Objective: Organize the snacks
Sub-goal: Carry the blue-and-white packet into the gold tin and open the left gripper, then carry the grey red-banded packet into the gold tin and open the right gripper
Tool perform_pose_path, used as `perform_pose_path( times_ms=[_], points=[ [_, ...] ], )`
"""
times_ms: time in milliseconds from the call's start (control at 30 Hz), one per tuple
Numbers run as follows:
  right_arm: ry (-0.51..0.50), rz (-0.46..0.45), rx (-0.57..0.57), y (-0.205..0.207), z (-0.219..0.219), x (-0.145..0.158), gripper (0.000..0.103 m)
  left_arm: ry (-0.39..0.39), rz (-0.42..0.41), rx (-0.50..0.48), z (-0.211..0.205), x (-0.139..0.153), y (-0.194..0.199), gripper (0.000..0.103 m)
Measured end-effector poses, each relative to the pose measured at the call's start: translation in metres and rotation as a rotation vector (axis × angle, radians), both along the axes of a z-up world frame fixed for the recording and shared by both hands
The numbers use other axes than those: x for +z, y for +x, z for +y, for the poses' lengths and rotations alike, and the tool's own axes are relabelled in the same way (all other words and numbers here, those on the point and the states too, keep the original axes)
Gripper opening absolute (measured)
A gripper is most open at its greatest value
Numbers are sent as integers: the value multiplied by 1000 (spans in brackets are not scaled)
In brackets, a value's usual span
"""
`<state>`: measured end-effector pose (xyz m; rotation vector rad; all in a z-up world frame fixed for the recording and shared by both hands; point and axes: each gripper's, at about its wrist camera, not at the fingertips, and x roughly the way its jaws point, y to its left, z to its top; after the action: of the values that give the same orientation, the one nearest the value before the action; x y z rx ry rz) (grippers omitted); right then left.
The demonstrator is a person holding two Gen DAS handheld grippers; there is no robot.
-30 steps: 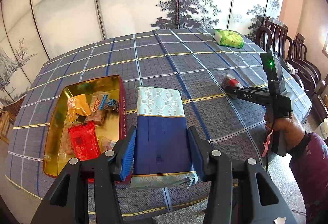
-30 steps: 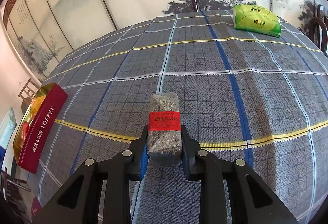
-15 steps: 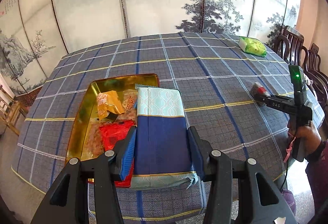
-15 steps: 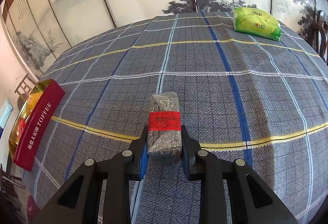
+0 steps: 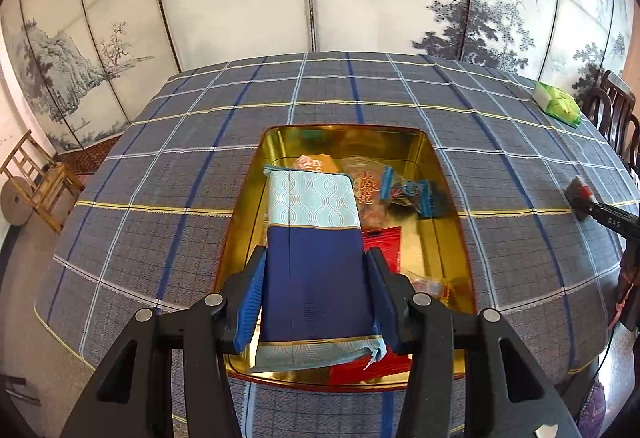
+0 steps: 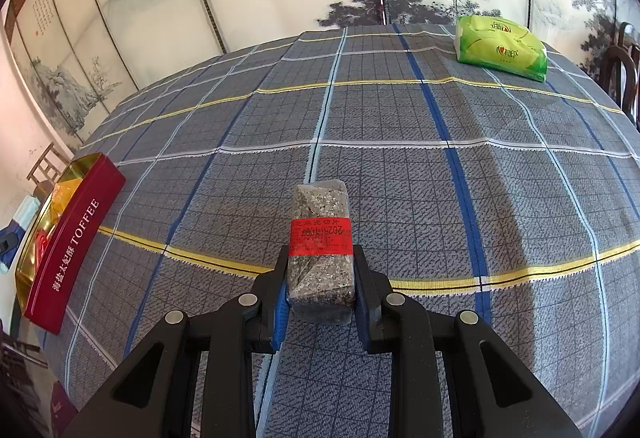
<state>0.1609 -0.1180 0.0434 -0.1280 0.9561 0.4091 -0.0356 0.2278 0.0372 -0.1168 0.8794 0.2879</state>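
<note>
My left gripper (image 5: 314,298) is shut on a blue and pale-teal snack packet (image 5: 314,250) and holds it over the gold-lined red toffee tin (image 5: 452,197), which holds several wrapped snacks (image 5: 368,189). My right gripper (image 6: 320,278) is shut on a grey sesame bar with a red label (image 6: 321,246) just above the checked tablecloth. The tin also shows in the right wrist view (image 6: 72,238) at the far left. The right gripper with its bar shows in the left wrist view (image 5: 580,193) at the right edge.
A green tissue pack (image 6: 500,47) lies at the far right of the table, also in the left wrist view (image 5: 558,105). Dark wooden chairs (image 5: 616,117) stand at the right. A small wooden chair (image 5: 40,177) stands left. A painted screen lines the back.
My left gripper has swung left with the blue packet, from beside the tin to over its middle. The right gripper and its bar have hardly moved.
</note>
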Motion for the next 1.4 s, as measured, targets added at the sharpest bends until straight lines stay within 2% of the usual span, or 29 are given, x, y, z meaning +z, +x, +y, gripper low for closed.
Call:
perform_pose_path(
  times_ms=[367,567,733,867,1000,1133,1200,1400],
  points=[
    [-6,-2,0,0,1,0,27,-7,4,-8,11,-7,23,45],
    [-7,-2,0,0,1,0,27,28,19,-48,11,-12,38,45],
    [-8,-3,1,-1,1,0,27,34,35,-35,22,-17,42,46],
    [-10,-3,1,0,2,0,27,61,44,-23,26,-19,39,52],
    [-20,-7,2,-1,2,1,27,81,42,-7,25,-17,32,66],
    [-33,-11,3,-1,3,1,27,80,7,33,22,-7,14,74],
    [-46,-16,5,-1,4,2,27,70,-18,58,20,-2,3,84],
    [-86,-32,11,-4,10,2,27,69,-37,113,8,8,-20,85]
  ],
)
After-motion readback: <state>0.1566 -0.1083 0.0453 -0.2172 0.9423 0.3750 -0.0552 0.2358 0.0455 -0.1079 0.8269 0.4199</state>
